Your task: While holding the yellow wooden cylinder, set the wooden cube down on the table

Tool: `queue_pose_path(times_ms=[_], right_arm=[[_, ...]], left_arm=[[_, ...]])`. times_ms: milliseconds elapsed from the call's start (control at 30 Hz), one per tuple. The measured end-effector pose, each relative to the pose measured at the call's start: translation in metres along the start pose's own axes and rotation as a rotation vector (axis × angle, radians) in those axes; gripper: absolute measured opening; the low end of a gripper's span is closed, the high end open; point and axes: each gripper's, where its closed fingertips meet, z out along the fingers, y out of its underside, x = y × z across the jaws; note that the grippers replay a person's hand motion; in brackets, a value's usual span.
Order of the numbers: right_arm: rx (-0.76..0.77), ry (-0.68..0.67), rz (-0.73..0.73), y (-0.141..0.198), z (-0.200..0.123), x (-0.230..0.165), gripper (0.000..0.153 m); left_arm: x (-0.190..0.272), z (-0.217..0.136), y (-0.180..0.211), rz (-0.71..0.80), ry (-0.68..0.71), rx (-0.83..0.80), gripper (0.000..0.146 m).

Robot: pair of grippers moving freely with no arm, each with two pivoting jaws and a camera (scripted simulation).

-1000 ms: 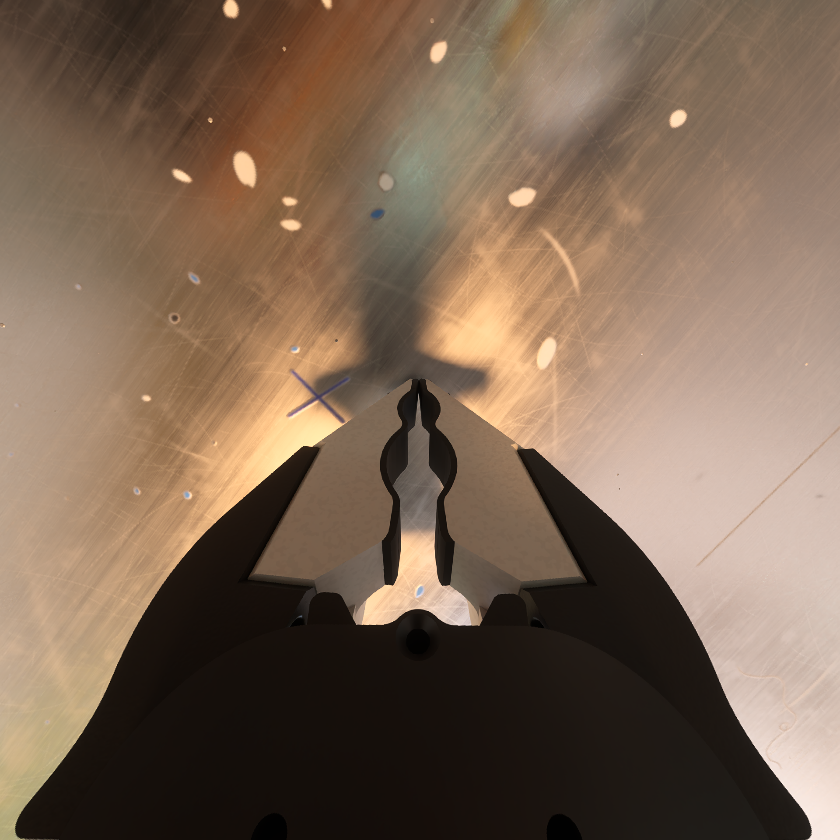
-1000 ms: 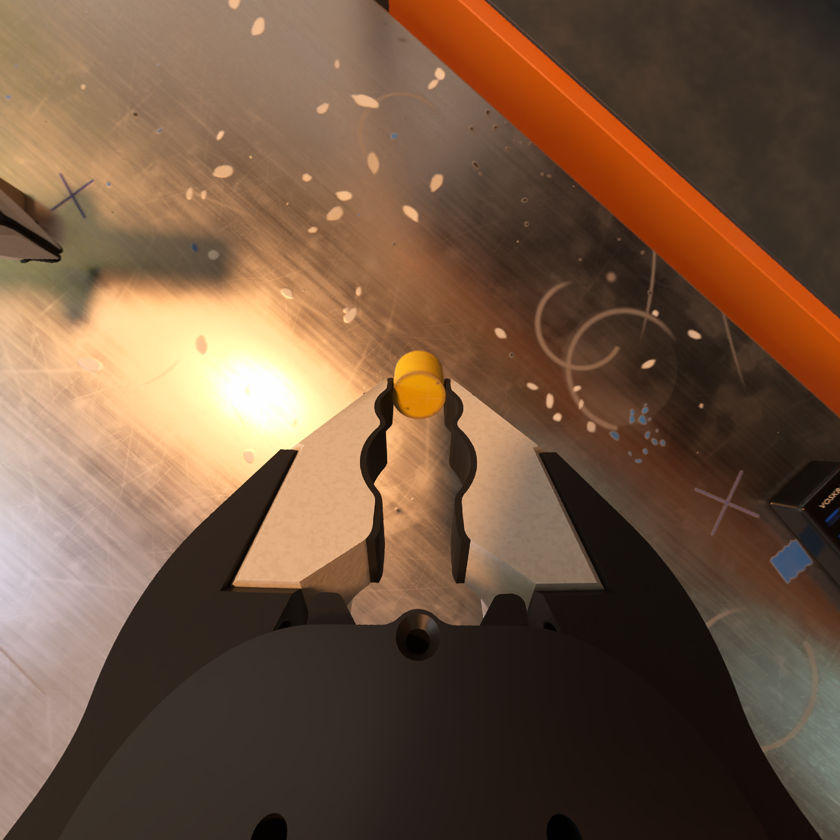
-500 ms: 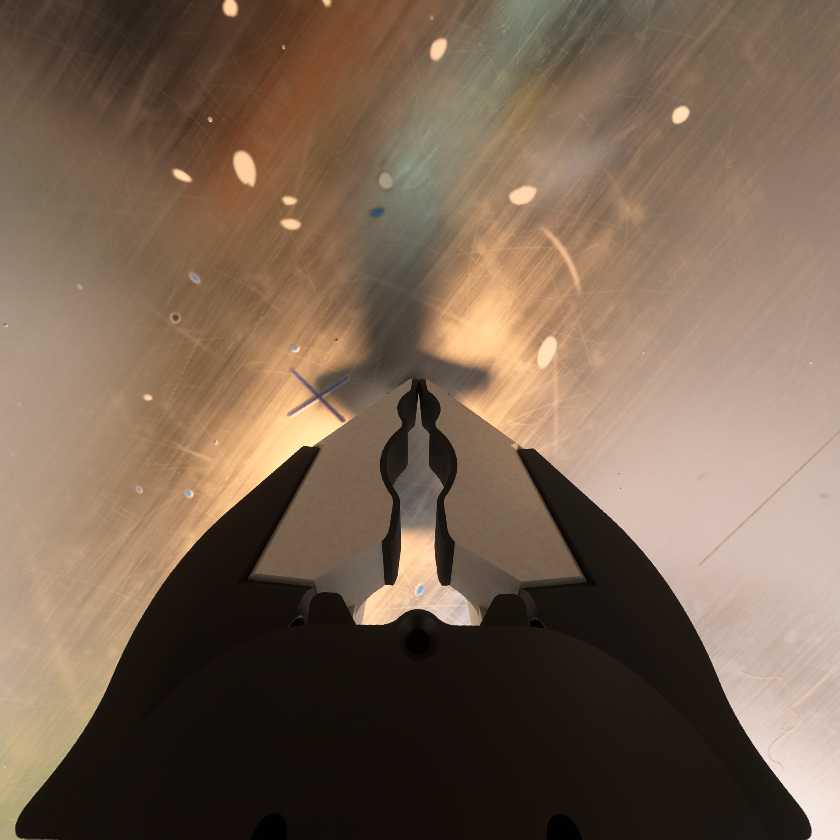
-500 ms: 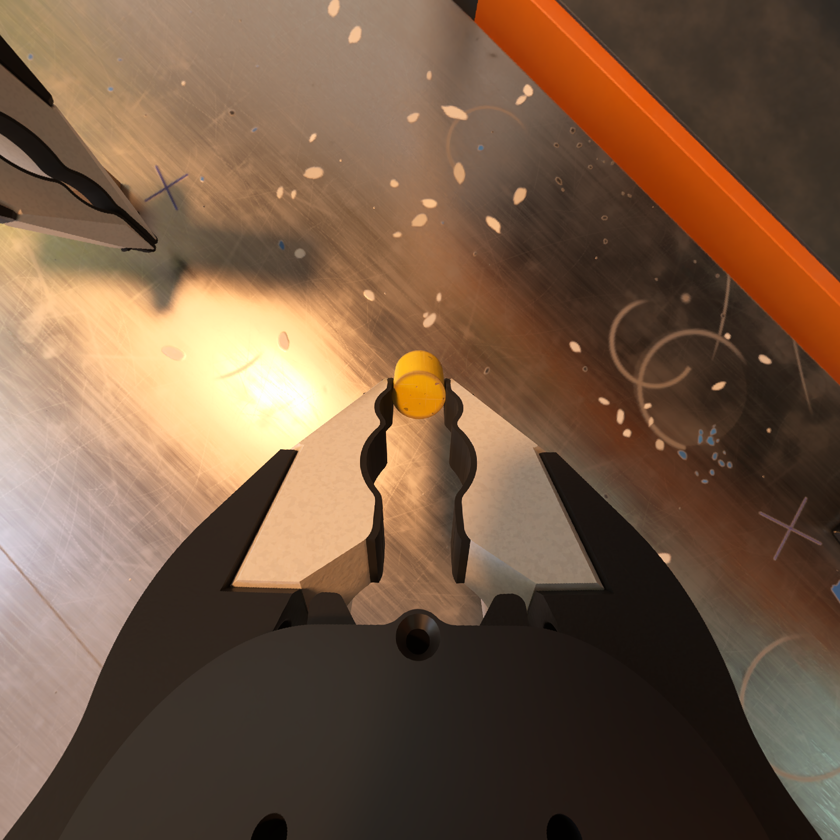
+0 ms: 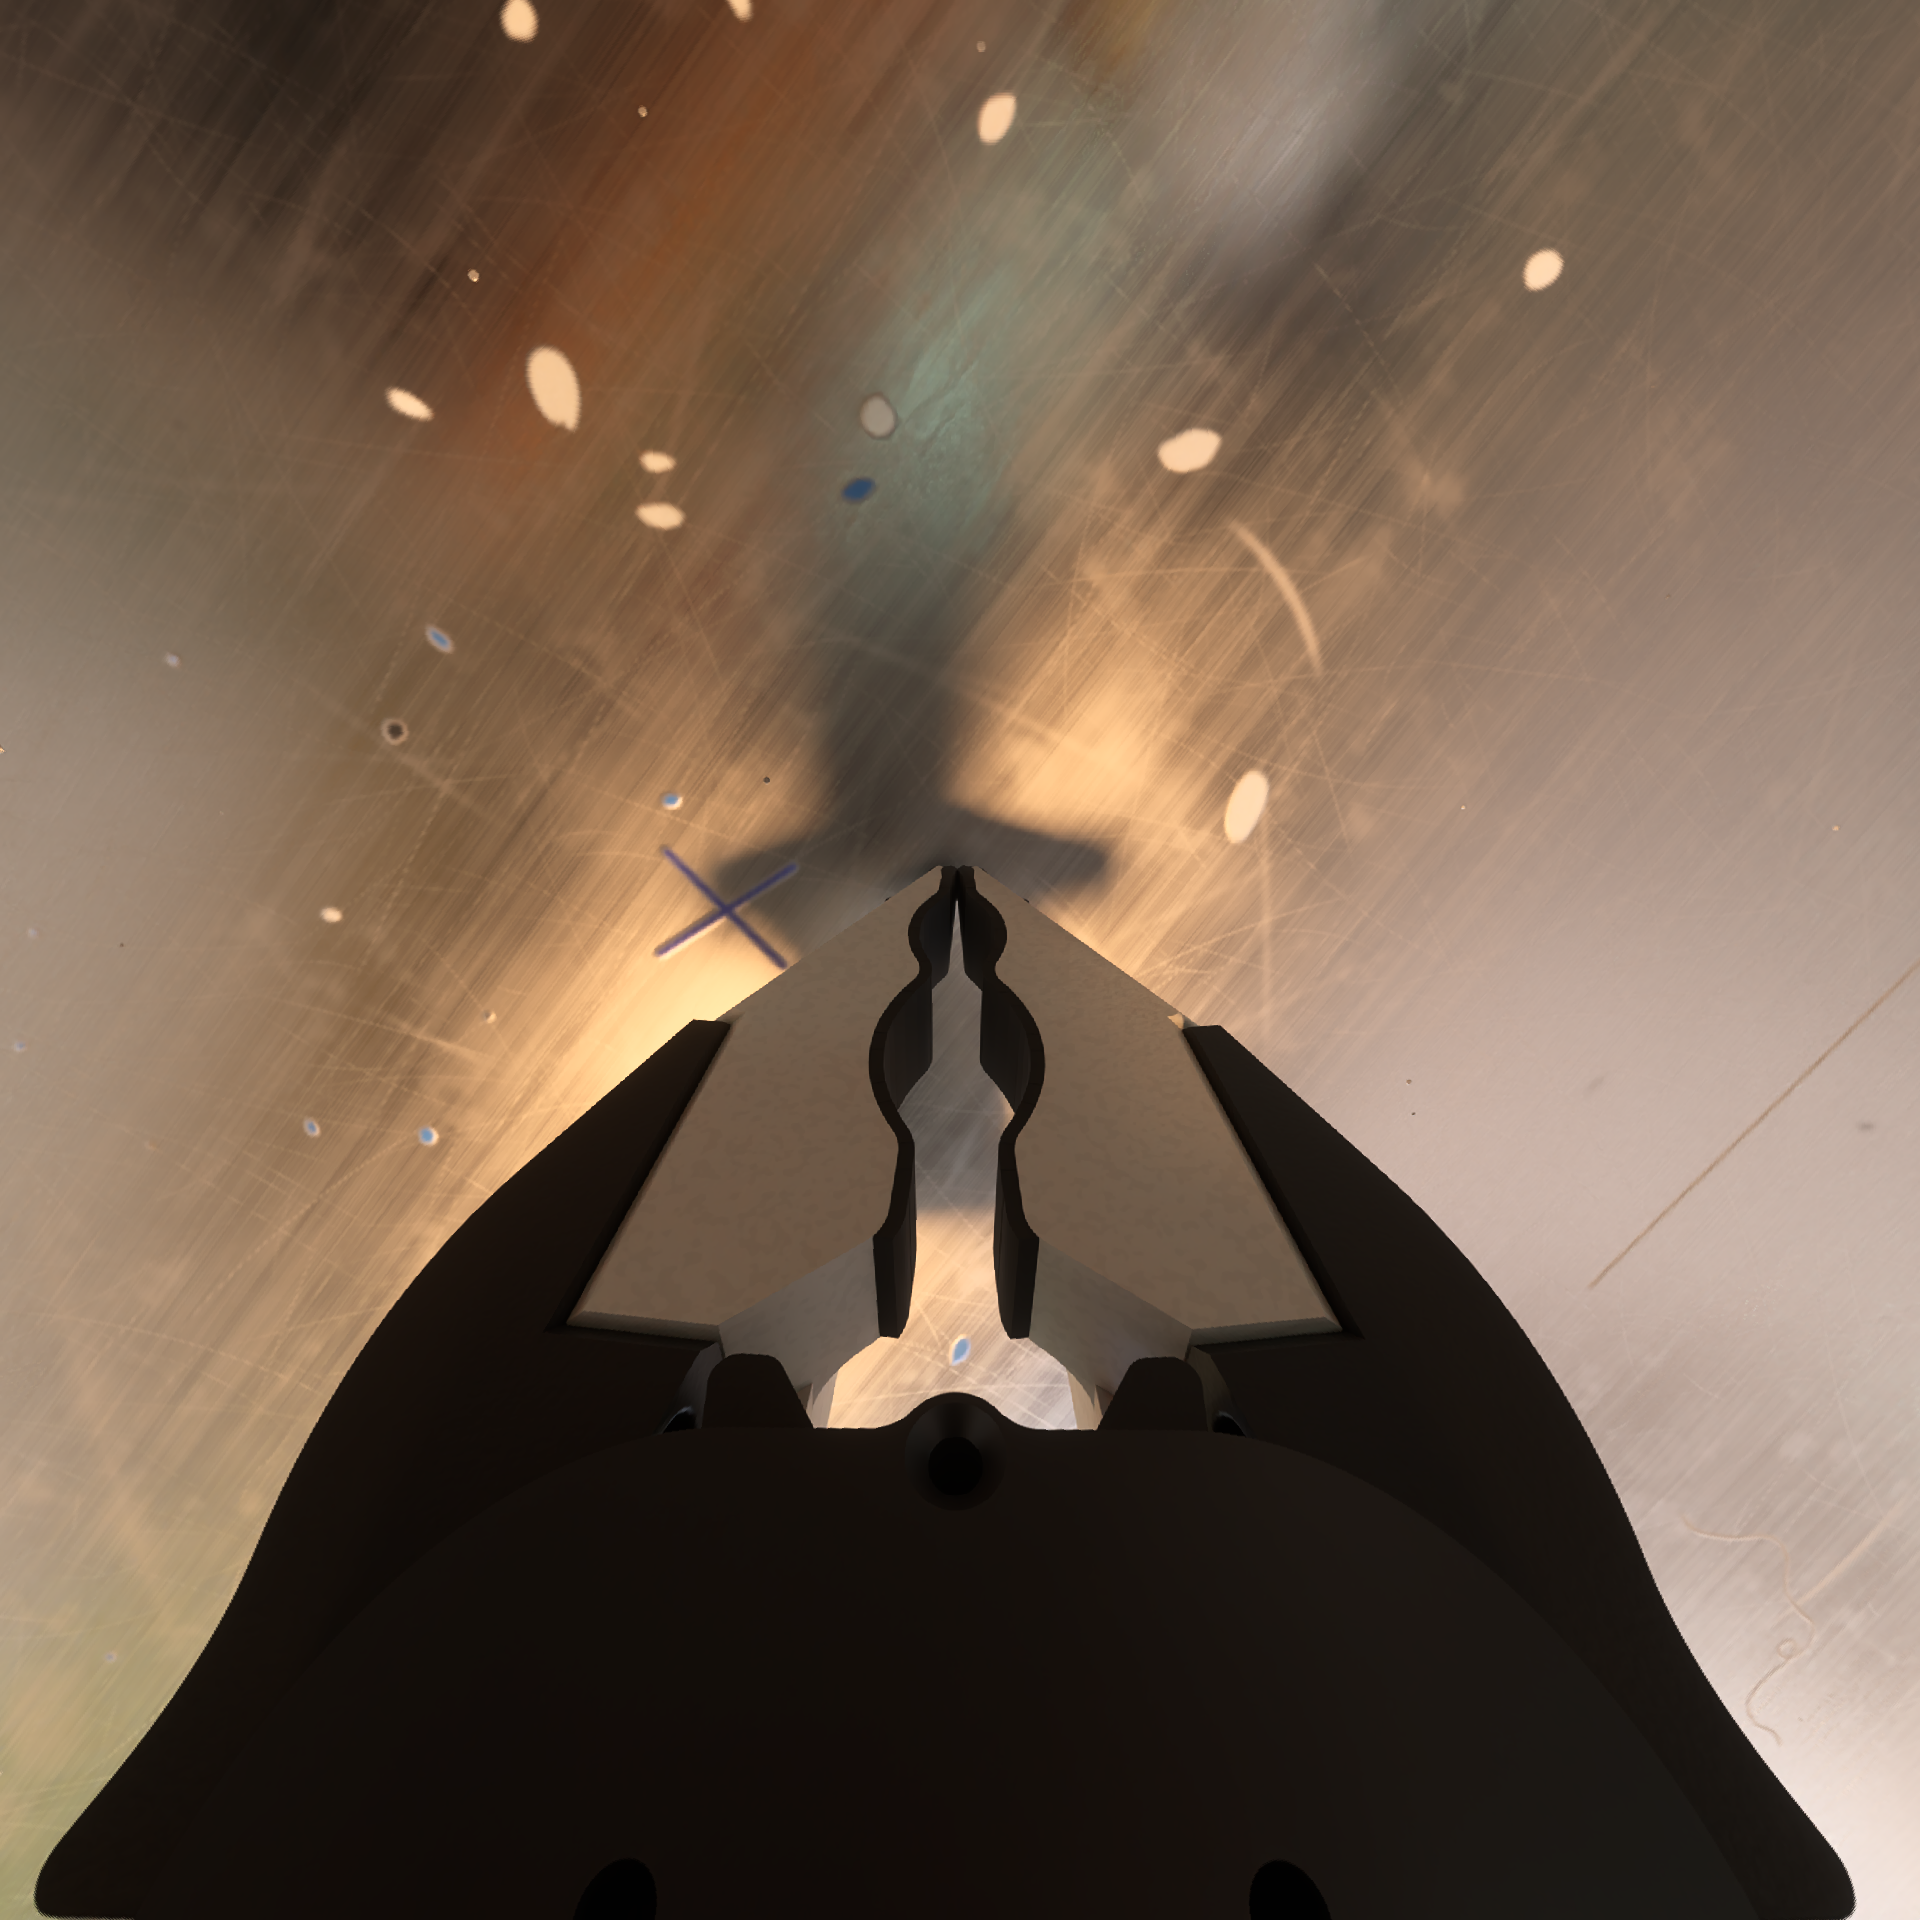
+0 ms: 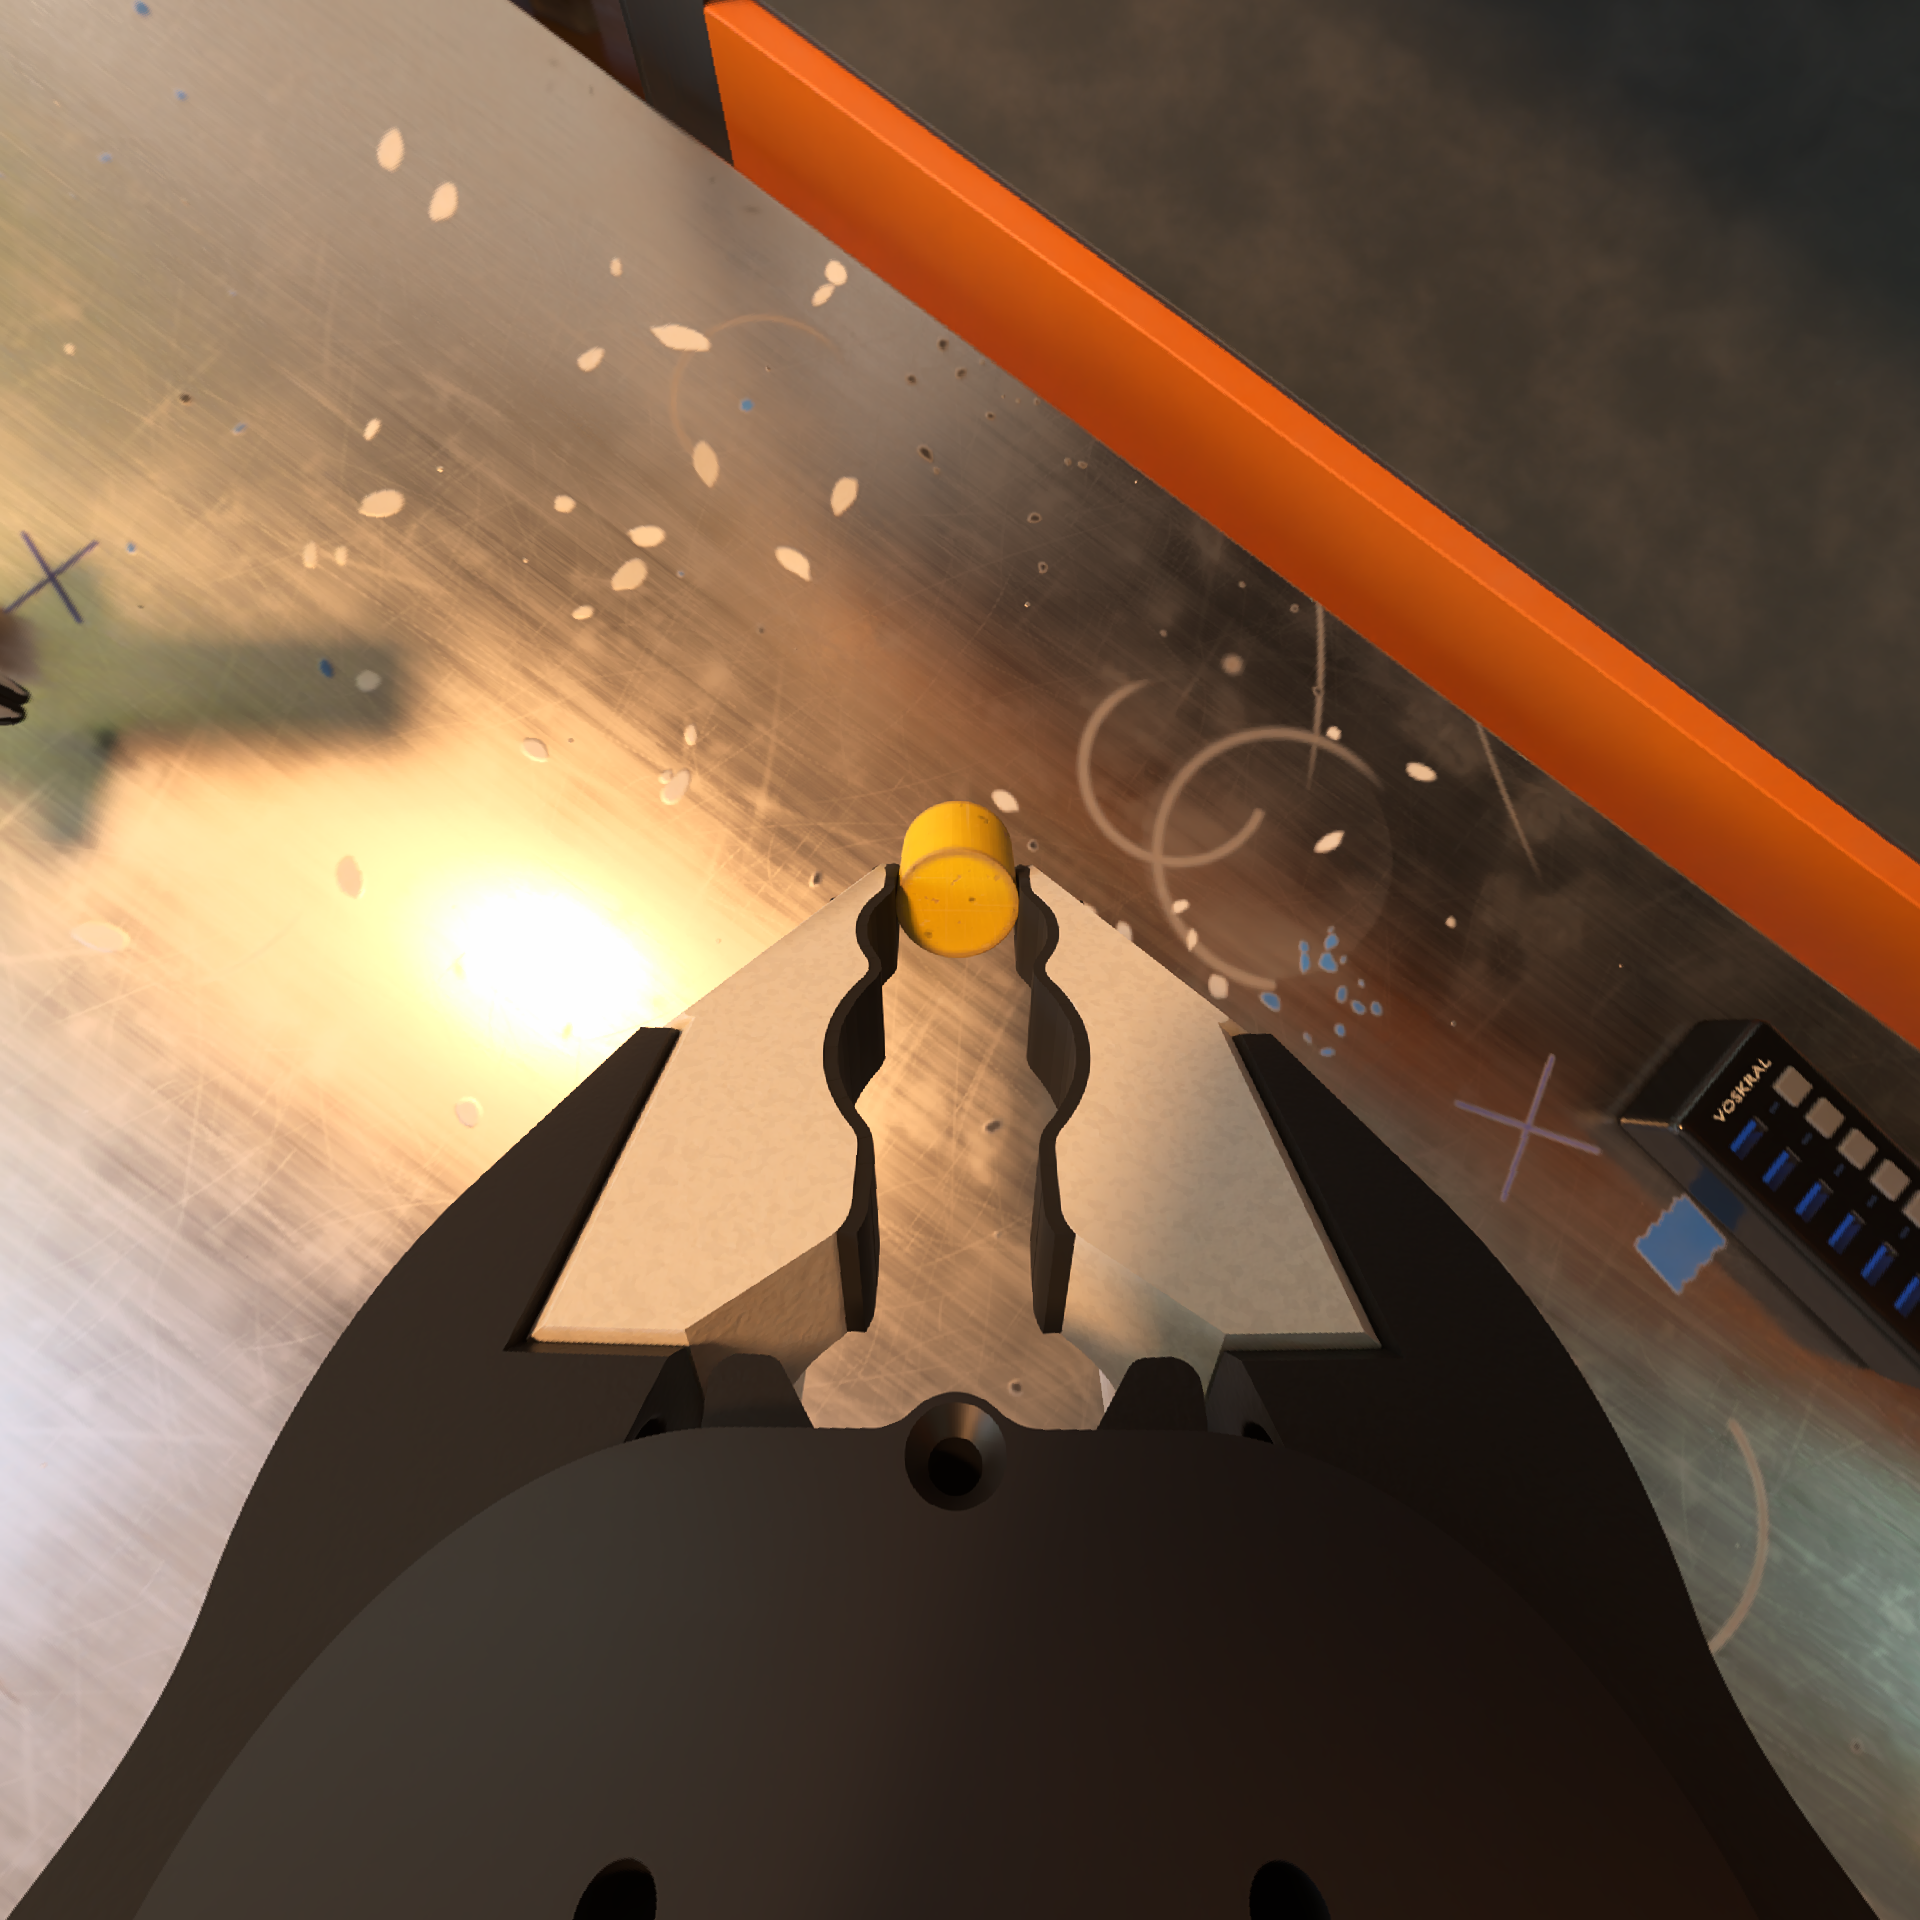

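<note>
My right gripper [image 6: 957,894] is shut on the yellow wooden cylinder [image 6: 957,889], which lies crosswise between the fingertips with a round end facing the camera, held above the scratched metal table [image 6: 520,1039]. My left gripper [image 5: 956,878] is shut with its fingertips together and nothing between them, above the table [image 5: 1455,831] beside a blue cross mark [image 5: 724,914]. A sliver of the left gripper [image 6: 8,696] shows at the left edge of the right wrist view. No wooden cube shows in either view.
An orange bar [image 6: 1299,447] runs diagonally along the table's far edge, with dark floor beyond. A black device with blue ports [image 6: 1808,1184] lies at the right, next to a blue tag [image 6: 1678,1242] and a pale cross mark [image 6: 1525,1127]. Pale flecks dot the table.
The right gripper has swung with the cylinder: the black device is back in view at the right, and the left gripper has slid almost out of view at the left. The left view is unchanged.
</note>
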Motion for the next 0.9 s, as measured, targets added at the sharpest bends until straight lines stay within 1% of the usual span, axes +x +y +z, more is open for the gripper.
queue_pose_path(times_ms=[133, 300, 600, 900], right_arm=[[-0.020, -0.007, -0.010, -0.002, 0.014, 0.002, 0.021], [-0.028, -0.017, -0.012, -0.003, 0.021, 0.003, 0.021], [-0.051, -0.039, -0.035, 0.007, 0.012, -0.013, 0.021], [-0.056, -0.051, -0.044, 0.023, -0.003, -0.038, 0.021]], left_arm=[[0.000, 0.000, 0.000, -0.003, 0.007, 0.002, 0.000], [0.000, 0.000, 0.000, -0.005, 0.010, 0.002, 0.000], [0.001, 0.000, -0.001, -0.001, 0.004, 0.001, 0.000], [0.002, 0.000, 0.000, 0.001, -0.001, -0.001, 0.000]])
